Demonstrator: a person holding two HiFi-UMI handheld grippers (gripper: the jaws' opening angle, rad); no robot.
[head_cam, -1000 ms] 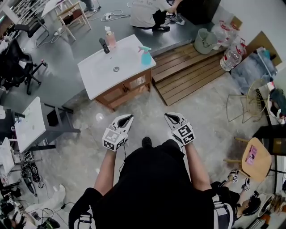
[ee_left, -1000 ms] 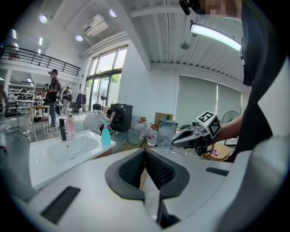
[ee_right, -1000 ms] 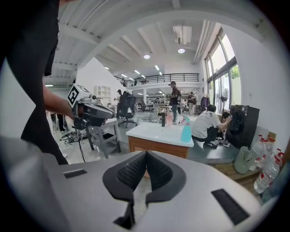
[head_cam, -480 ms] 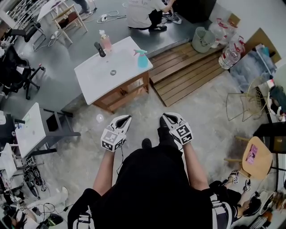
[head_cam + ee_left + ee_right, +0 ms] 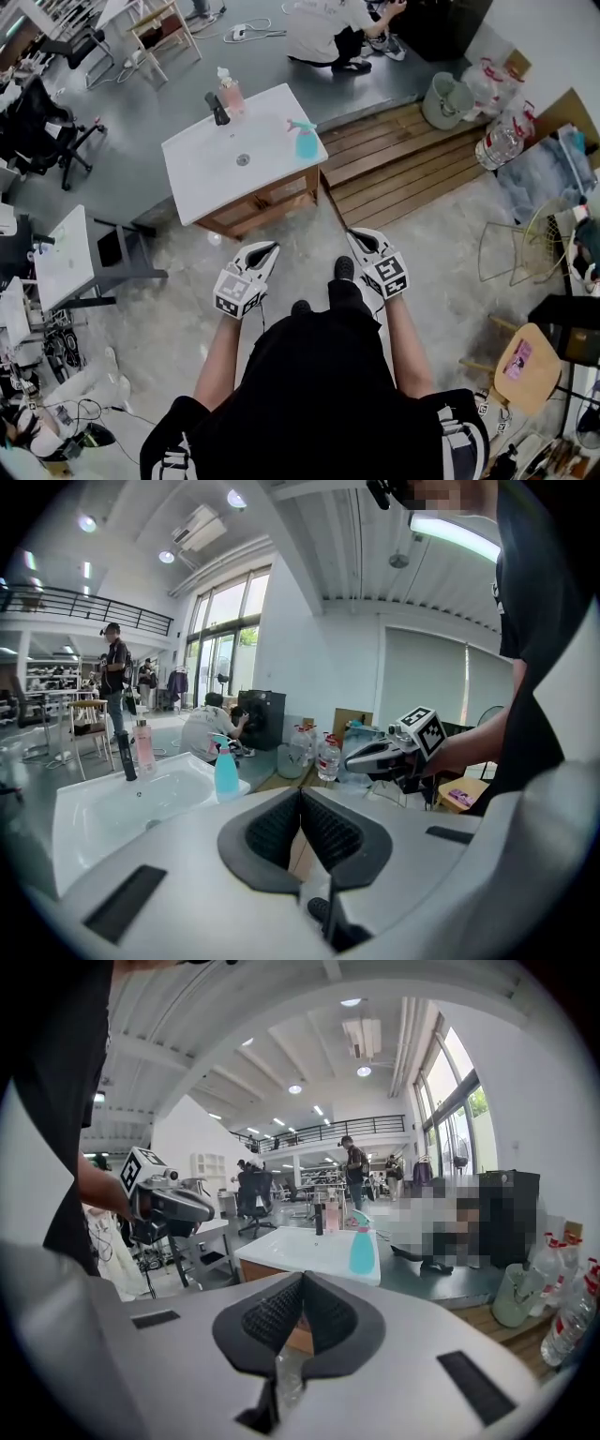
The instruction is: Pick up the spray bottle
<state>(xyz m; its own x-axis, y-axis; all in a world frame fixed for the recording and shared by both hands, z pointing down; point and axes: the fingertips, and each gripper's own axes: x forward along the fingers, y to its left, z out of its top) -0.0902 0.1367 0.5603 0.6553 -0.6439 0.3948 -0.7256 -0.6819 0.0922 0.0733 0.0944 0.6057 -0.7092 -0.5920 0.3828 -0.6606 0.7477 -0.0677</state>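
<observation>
A turquoise spray bottle with a pink trigger stands near the right edge of a white sink top; the same spray bottle shows in the left gripper view, and as spray bottle in the right gripper view. My left gripper and right gripper are held side by side over the floor, well short of the cabinet. Both have their jaws shut with nothing between them. The left gripper sees the right one beside it.
A black faucet and a pink soap bottle stand at the sink's back. A wooden platform lies to the right, with water jugs and a bucket. A person crouches behind. A small table stands left.
I have stepped forward; both grippers are closer to the sink cabinet, still shut and side by side. The sink and bottle sit nearer in the head view.
</observation>
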